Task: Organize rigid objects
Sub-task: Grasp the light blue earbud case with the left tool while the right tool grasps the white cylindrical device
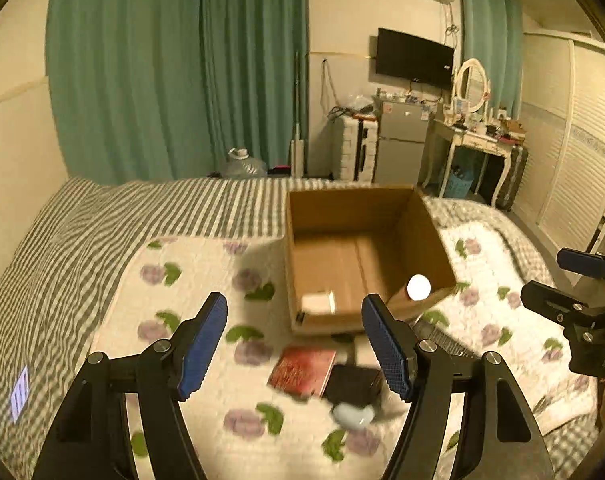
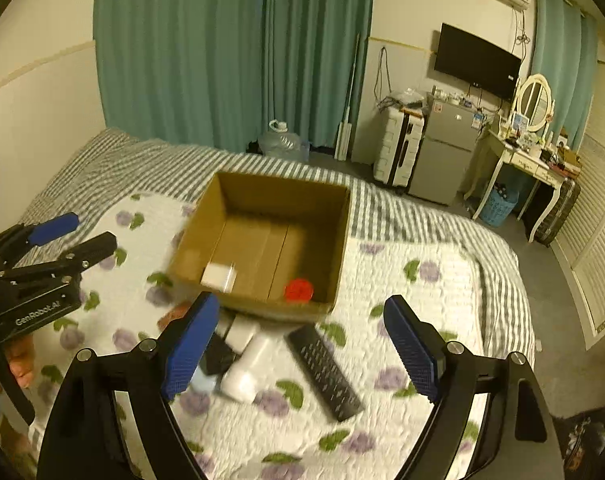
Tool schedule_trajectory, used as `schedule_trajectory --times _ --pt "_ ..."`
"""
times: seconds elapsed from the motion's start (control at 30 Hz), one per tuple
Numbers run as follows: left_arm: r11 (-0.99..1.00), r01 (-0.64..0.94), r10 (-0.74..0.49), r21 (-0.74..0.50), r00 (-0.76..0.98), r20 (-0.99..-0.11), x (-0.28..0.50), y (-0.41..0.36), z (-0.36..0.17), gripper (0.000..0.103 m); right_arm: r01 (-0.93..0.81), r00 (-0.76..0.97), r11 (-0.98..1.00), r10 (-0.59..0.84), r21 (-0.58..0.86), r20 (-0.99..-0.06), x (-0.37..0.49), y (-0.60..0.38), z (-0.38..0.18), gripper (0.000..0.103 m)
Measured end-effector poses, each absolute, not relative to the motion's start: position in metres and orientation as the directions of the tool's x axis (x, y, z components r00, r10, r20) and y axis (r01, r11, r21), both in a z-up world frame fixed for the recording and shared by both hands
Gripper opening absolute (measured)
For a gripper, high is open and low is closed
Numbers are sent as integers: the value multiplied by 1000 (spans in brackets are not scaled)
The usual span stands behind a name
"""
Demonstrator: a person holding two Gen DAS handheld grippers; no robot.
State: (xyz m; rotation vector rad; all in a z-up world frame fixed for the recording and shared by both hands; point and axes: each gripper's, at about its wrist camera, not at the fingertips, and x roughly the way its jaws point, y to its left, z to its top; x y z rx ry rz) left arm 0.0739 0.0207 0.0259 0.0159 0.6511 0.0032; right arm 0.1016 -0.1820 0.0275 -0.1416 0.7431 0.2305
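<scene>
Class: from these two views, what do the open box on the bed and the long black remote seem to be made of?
Box: likely cardboard, matte brown, with flat folded walls and floor seams. Remote: probably hard plastic, dull black, with rows of small buttons; blur hides finer detail.

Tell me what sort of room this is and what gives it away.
Most likely a bedroom in a home. The cardboard box sits on a bed with a floral quilt, teal curtains hang behind it, and a dressing table with an oval mirror stands by a wall-mounted TV.
</scene>
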Motion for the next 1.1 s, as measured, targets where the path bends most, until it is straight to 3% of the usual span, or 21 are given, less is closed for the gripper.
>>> schedule_trajectory --times 0.4,0.57,0.87,0.9,0.93,1.1 --pt "997 1 53 75 707 -706 71 25 -71 73 -290 543 957 186 24 -819 117 -152 -100 85" --pt "994 17 66 104 673 -737 81 20 -96 73 -280 459 957 202 75 -865 132 -152 -154 75" --pt "996 22 56 90 628 -776 90 23 -117 73 -308 390 939 273 155 -880 152 -139 -186 73" --pt "996 23 56 90 622 -781 90 23 -118 73 -310 383 935 287 171 -878 152 -141 -187 67" --pt "995 25 57 91 619 -784 90 22 -119 73 -316 366 930 301 187 -880 152 -142 -189 52" --pt "993 62 40 97 601 -798 84 8 -119 73 -329 413 932 286 152 -865 138 -148 -176 52"
